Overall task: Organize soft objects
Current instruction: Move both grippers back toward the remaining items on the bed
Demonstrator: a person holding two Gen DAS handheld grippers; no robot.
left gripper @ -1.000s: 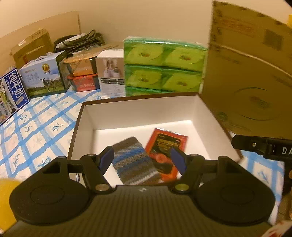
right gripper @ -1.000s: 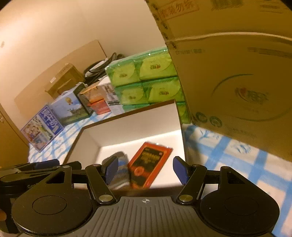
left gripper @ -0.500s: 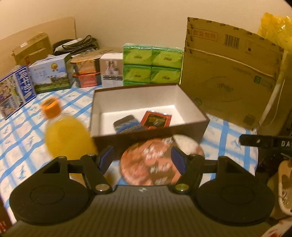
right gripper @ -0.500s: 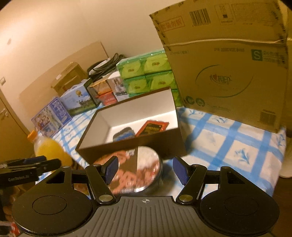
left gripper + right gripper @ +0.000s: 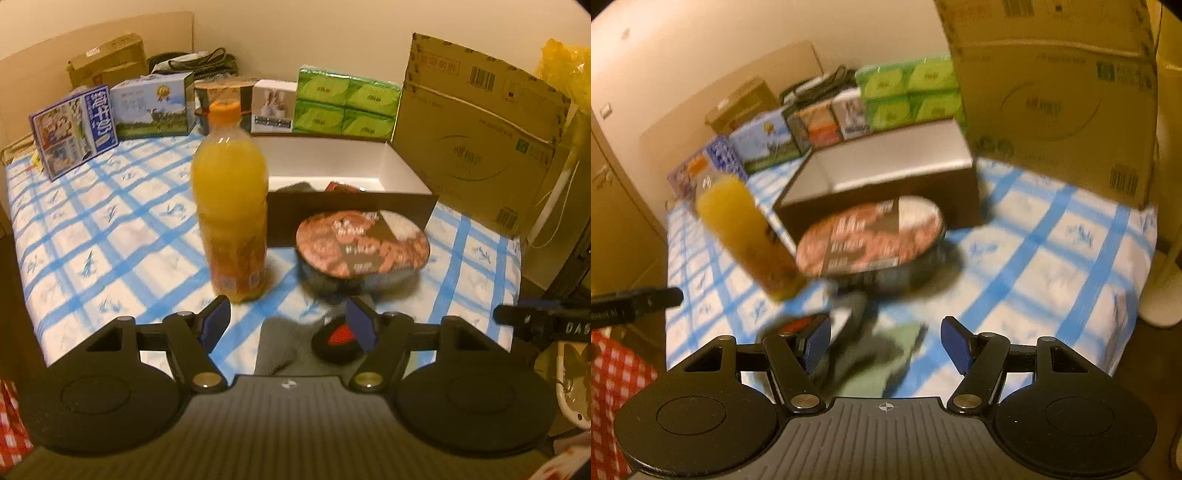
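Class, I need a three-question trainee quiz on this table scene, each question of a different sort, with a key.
1. True or false: the orange juice bottle lies on its side.
2. Which stands directly in front of the brown box? A) round noodle bowl B) green tissue packs C) milk carton
3. Fill in: both the left gripper and right gripper are ____.

Key: 1 false; 2 A; 3 open.

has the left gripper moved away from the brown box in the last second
Yes. The left gripper has pulled back toward the person: the brown box, a second ago right under its open jaws, now sits far ahead.
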